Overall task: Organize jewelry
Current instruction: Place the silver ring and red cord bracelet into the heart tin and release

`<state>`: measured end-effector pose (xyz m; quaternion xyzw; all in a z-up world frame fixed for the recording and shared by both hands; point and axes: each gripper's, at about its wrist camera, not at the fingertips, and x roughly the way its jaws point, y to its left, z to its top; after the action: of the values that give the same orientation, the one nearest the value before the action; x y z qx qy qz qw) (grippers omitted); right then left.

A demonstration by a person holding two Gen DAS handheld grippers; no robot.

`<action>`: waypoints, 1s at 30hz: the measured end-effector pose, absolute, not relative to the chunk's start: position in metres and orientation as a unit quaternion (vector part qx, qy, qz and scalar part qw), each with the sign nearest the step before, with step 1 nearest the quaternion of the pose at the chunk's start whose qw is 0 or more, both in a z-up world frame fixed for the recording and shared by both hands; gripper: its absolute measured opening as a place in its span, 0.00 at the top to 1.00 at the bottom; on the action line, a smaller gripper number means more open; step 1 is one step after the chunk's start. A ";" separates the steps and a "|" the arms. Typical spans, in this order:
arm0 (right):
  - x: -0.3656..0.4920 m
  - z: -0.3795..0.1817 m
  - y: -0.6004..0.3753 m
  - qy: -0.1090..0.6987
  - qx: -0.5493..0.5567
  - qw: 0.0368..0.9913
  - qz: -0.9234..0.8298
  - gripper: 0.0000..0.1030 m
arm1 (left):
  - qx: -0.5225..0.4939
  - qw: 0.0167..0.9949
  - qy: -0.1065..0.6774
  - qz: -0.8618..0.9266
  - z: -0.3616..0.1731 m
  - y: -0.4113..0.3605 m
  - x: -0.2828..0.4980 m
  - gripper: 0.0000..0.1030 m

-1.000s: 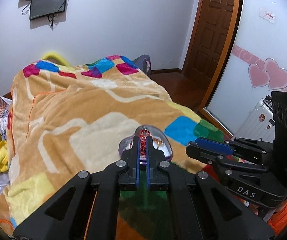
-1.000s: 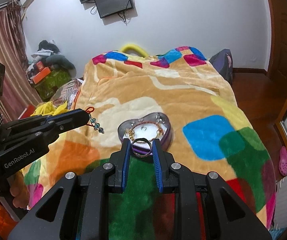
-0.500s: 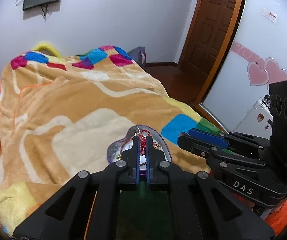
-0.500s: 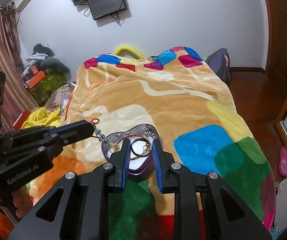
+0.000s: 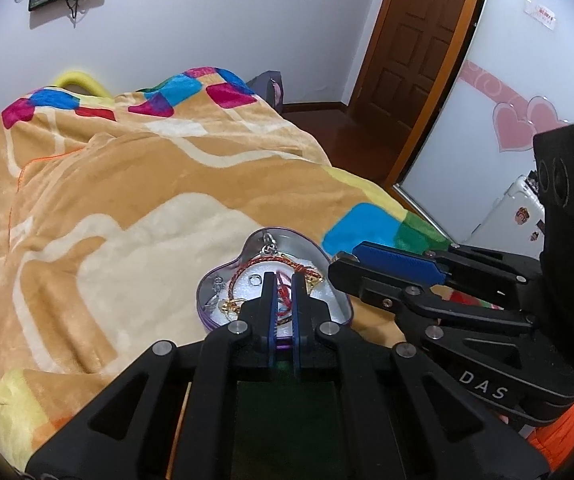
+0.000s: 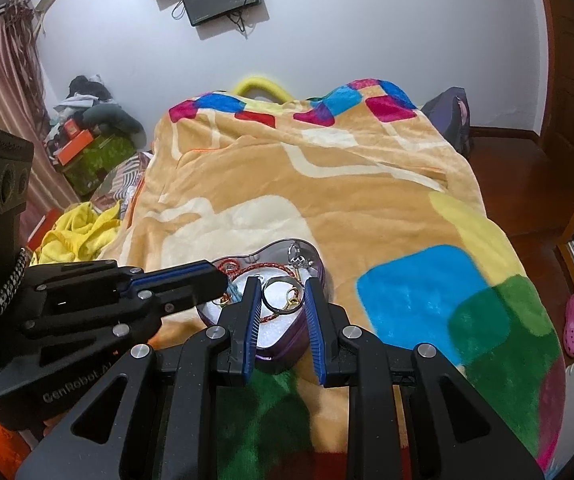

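A: Where do we stand with the jewelry? From both wrist views we see the heart-shaped tin (image 6: 275, 320) lying on the blanket (image 6: 327, 184) near the foot edge of the bed, and most pieces look to be inside it already.

B: Agreed. We judge the sorting to be close to its end. Our left tongs (image 5: 283, 292) hover over the tin, the two pads parted a little, with the red cord (image 5: 283, 294) running between them. Whether they pinch the cord or have let it go, we cannot tell.

A: And our right tongs (image 6: 281, 300) are spread wide over the tin, with the silver bangle (image 6: 281, 296) lying in the gap and touching neither pad, so we take it as set down.

B: Let us count. One tin, two tongs. In the tin we make out one red braided bracelet (image 5: 259, 266), one silver bangle, one silver pendant piece (image 6: 297, 258) at the far lobe, and some gold clasps or rings (image 5: 229, 304) near the left lobe; we count at least two of these, but they are too small to be sure.

A: Anything left on the blanket?

B: We see no loose piece on it in either view. What remains, by our judgement, is to free the cord and draw both tongs away.
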<state>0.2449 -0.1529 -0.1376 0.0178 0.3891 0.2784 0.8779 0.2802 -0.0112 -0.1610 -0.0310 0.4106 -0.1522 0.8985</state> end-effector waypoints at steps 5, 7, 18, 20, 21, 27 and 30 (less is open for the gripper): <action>0.248 -0.139 -0.149 0.391 0.011 0.876 0.283 0.81 | -0.024 0.902 0.408 -0.138 -0.160 -0.007 0.279 0.95; 0.250 -0.139 -0.147 0.391 0.008 0.875 0.285 0.81 | -0.018 0.906 0.403 -0.130 -0.159 -0.003 0.276 0.95; 0.255 -0.148 -0.133 0.409 -0.012 0.865 0.289 0.80 | -0.019 0.912 0.395 -0.109 -0.158 0.013 0.272 0.81; 0.253 -0.147 -0.131 0.409 -0.016 0.865 0.289 0.80 | -0.021 0.912 0.395 -0.107 -0.159 0.014 0.271 0.79; 0.253 -0.147 -0.131 0.410 -0.017 0.864 0.290 0.80 | -0.021 0.912 0.395 -0.107 -0.159 0.014 0.271 0.79; 0.255 -0.148 -0.129 0.424 -0.021 0.858 0.289 0.80 | -0.024 0.914 0.391 -0.106 -0.152 0.015 0.265 0.74; 0.254 -0.145 -0.131 0.426 -0.019 0.859 0.284 0.79 | -0.023 0.918 0.382 -0.102 -0.144 0.016 0.260 0.70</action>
<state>0.2540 -0.1307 -0.1450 -0.0190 0.4262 0.2842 0.8586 0.2598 0.0158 -0.1440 -0.0229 0.3822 -0.1023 0.9181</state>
